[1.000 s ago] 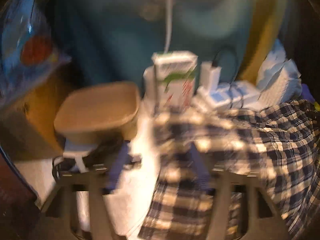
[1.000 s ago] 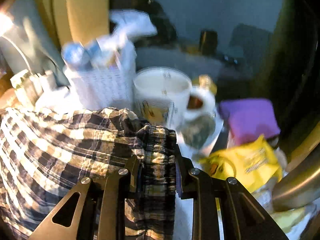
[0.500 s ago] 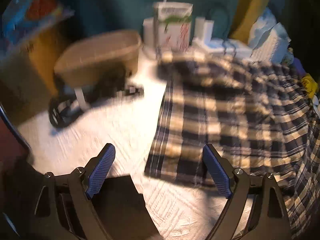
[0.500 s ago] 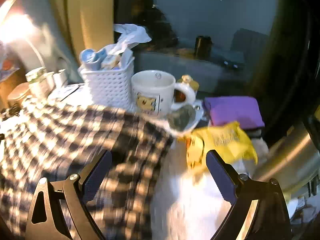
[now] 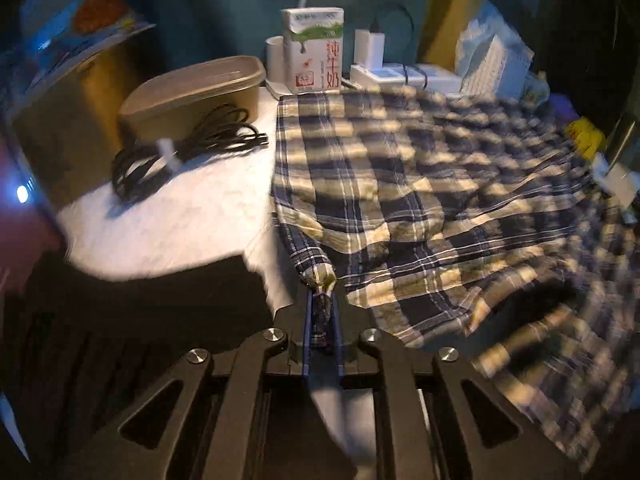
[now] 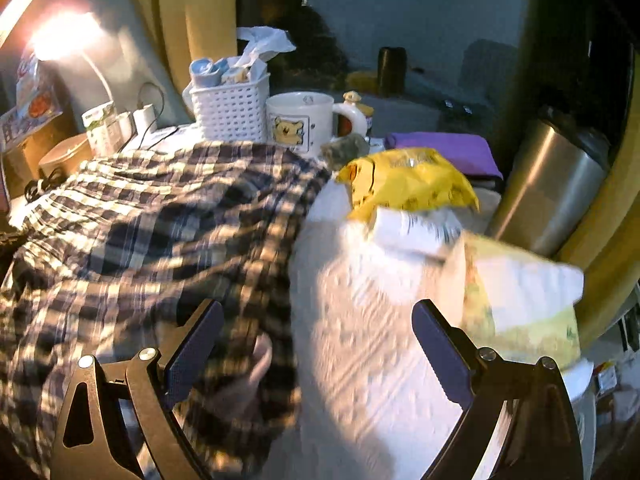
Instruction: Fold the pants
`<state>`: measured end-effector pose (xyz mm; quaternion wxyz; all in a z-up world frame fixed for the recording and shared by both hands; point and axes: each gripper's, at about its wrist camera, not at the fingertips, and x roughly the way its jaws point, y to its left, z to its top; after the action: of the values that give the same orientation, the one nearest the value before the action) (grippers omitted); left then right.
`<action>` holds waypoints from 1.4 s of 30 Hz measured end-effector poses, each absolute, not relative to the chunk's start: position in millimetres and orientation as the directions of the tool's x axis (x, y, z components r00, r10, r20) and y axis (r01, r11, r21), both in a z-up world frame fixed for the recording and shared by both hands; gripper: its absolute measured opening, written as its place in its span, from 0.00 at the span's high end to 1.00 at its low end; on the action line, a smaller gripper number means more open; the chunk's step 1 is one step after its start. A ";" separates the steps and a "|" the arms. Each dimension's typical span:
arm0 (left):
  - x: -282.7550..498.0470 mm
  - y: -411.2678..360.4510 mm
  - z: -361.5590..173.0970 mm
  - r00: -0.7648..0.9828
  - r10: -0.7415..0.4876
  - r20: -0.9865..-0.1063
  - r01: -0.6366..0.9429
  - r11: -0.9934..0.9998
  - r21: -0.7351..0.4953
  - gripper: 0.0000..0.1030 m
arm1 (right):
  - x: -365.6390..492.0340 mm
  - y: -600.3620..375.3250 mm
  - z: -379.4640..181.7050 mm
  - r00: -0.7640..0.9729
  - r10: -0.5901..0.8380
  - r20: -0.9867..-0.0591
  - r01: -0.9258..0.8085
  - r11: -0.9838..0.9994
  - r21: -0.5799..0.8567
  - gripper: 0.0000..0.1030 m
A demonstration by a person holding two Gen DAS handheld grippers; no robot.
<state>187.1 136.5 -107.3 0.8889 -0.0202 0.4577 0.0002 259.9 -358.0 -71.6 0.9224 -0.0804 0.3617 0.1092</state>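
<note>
Pinching pants, left gripper tilted down

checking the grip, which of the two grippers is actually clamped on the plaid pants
The left gripper: its pads pinch a corner of the plaid pants. The right gripper is wide open, holding nothing.

Right gripper jaws spread wide over plaid pants edge; yellow bag, mug beyond.

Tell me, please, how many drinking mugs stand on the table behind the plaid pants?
1: a white ceramic mug with a bear picture, right of the white plastic basket. Others may be hidden behind clutter.
</note>
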 end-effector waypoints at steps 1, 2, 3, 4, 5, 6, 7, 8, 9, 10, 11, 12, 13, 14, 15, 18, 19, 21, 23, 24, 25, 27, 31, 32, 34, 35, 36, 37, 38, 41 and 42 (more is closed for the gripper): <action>178.6 137.6 -102.8 0.564 -0.008 -0.826 -0.037 0.999 -0.035 0.76 | 255.1 -358.4 -73.0 0.714 0.144 -0.685 -0.263 0.962 -0.072 0.07; 175.2 135.9 -99.0 0.564 -0.019 -0.825 -0.036 0.998 -0.048 0.68 | 251.3 -359.0 -73.7 0.715 0.144 -0.684 -0.266 0.961 -0.076 0.07; 169.4 135.9 -94.9 0.571 -0.031 -0.820 -0.033 0.998 -0.060 0.51 | 247.1 -358.9 -73.6 0.716 0.145 -0.683 -0.270 0.960 -0.080 0.07; 158.8 133.3 -88.9 0.584 -0.035 -0.811 -0.036 0.997 -0.069 0.38 | 244.6 -359.2 -72.7 0.717 0.145 -0.681 -0.272 0.959 -0.081 0.07; 148.7 131.8 -85.2 0.594 -0.033 -0.804 -0.039 0.997 -0.070 0.18 | 241.6 -359.7 -70.7 0.721 0.146 -0.677 -0.271 0.959 -0.082 0.07; 139.1 127.6 -82.6 0.606 -0.044 -0.794 -0.031 0.996 -0.079 0.13 | 238.6 -360.5 -68.0 0.726 0.147 -0.671 -0.269 0.960 -0.081 0.07; 129.7 122.3 -82.4 0.608 -0.070 -0.791 -0.013 0.995 -0.099 0.13 | 235.8 -361.8 -64.8 0.738 0.144 -0.659 -0.258 0.963 -0.078 0.07; 123.6 120.2 -83.9 0.597 -0.089 -0.797 -0.001 0.994 -0.112 0.13 | 232.4 -363.7 -61.7 0.742 0.150 -0.653 -0.257 0.964 -0.071 0.07; 120.2 116.9 -88.1 0.583 -0.105 -0.806 0.004 0.992 -0.126 0.13 | 230.4 -365.0 -59.8 0.743 0.154 -0.651 -0.258 0.964 -0.067 0.07; 115.4 113.8 -94.6 0.565 -0.119 -0.816 0.002 0.990 -0.143 0.13 | 227.2 -366.7 -58.1 0.744 0.160 -0.649 -0.259 0.964 -0.059 0.07; 112.0 110.6 -102.9 0.542 -0.125 -0.831 0.000 0.989 -0.149 0.13 | 224.5 -367.8 -57.4 0.744 0.163 -0.648 -0.260 0.964 -0.055 0.07; 107.9 109.0 -107.1 0.530 -0.126 -0.839 -0.001 0.989 -0.149 0.13 | 221.7 -368.5 -57.5 0.740 0.170 -0.651 -0.265 0.963 -0.050 0.07; 106.2 106.9 -116.3 0.514 -0.120 -0.849 -0.006 0.990 -0.144 0.13 | 219.0 -369.0 -58.4 0.734 0.181 -0.654 -0.274 0.961 -0.042 0.07; 103.7 105.7 -122.1 0.505 -0.112 -0.856 -0.012 0.990 -0.137 0.13 | 217.2 -369.2 -60.0 0.725 0.194 -0.661 -0.285 0.958 -0.031 0.07; 102.3 102.5 -124.6 0.523 -0.090 -0.847 -0.011 0.994 -0.112 0.13 | 216.2 -368.9 -62.6 0.715 0.205 -0.668 -0.296 0.955 -0.023 0.07; 100.5 90.0 -126.2 0.549 -0.065 -0.834 0.010 0.997 -0.071 0.19 | 212.7 -365.6 -72.3 0.688 0.227 -0.689 -0.317 0.948 -0.004 0.07; 100.2 86.7 -125.7 0.563 -0.066 -0.824 0.017 0.998 -0.068 0.26 | 211.2 -363.8 -73.9 0.682 0.239 -0.691 -0.324 0.946 0.008 0.07; 102.4 83.8 -126.1 0.561 -0.080 -0.824 0.038 0.997 -0.070 0.74 | 206.7 -358.0 -77.0 0.669 0.279 -0.689 -0.356 0.934 0.032 0.07; 106.9 81.2 -125.1 0.567 -0.078 -0.820 0.045 0.997 -0.064 0.93 | 203.3 -349.5 -80.6 0.658 0.308 -0.687 -0.392 0.919 0.037 0.07; 108.1 78.9 -125.1 0.565 -0.091 -0.820 0.057 0.996 -0.072 0.94 | 203.1 -344.3 -83.9 0.652 0.309 -0.692 -0.404 0.914 0.027 0.10; 108.7 75.0 -123.6 0.577 -0.082 -0.813 0.063 0.996 -0.056 0.94 | 203.6 -338.2 -88.6 0.644 0.301 -0.703 -0.415 0.910 0.009 0.30; 109.5 69.7 -119.0 0.596 -0.067 -0.800 0.070 0.997 -0.031 0.96 | 205.9 -329.1 -99.5 0.647 0.233 -0.726 -0.399 0.915 -0.062 0.61; 117.0 78.8 -91.8 0.674 -0.025 -0.738 0.027 1.000 -0.009 0.97 | 202.4 -330.2 -86.8 0.670 0.234 -0.705 -0.393 0.917 -0.070 0.83; 119.6 81.1 -87.6 0.683 -0.018 -0.730 0.022 1.000 -0.004 0.97 | 200.2 -331.4 -79.4 0.689 0.228 -0.688 -0.386 0.919 -0.082 0.83; 129.8 88.0 -76.6 0.708 0.013 -0.706 0.004 1.000 0.022 0.97 | 197.8 -336.5 -65.0 0.724 0.216 -0.655 -0.361 0.928 -0.093 0.84; 134.5 90.0 -73.0 0.713 0.020 -0.701 0.001 1.000 0.029 0.97 | 196.6 -340.4 -56.2 0.740 0.214 -0.638 -0.347 0.934 -0.088 0.84; 139.4 93.0 -69.3 0.719 0.024 -0.694 0.000 0.999 0.035 0.97 | 195.6 -343.8 -48.5 0.754 0.209 -0.622 -0.331 0.940 -0.086 0.84; 145.7 96.3 -63.9 0.729 0.034 -0.684 -0.005 0.999 0.045 0.97 | 194.3 -346.7 -41.9 0.768 0.202 -0.607 -0.316 0.945 -0.085 0.84; 150.6 99.3 -61.1 0.732 0.041 -0.680 -0.005 0.998 0.056 0.97 | 192.8 -349.2 -36.3 0.777 0.199 -0.597 -0.307 0.948 -0.083 0.84; 164.8 109.7 -64.3 0.723 0.083 -0.686 -0.027 0.995 0.093 0.97 | 184.4 -355.7 -29.5 0.788 0.183 -0.588 -0.284 0.955 -0.082 0.84; 169.5 113.1 -69.5 0.706 0.089 -0.702 -0.028 0.995 0.098 0.97 | 182.7 -357.9 -32.7 0.787 0.172 -0.593 -0.275 0.958 -0.087 0.84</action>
<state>169.5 113.1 -69.5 0.9228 0.0399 0.3818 0.0316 182.7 -357.9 -32.7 0.9414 -0.0846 0.3042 0.1186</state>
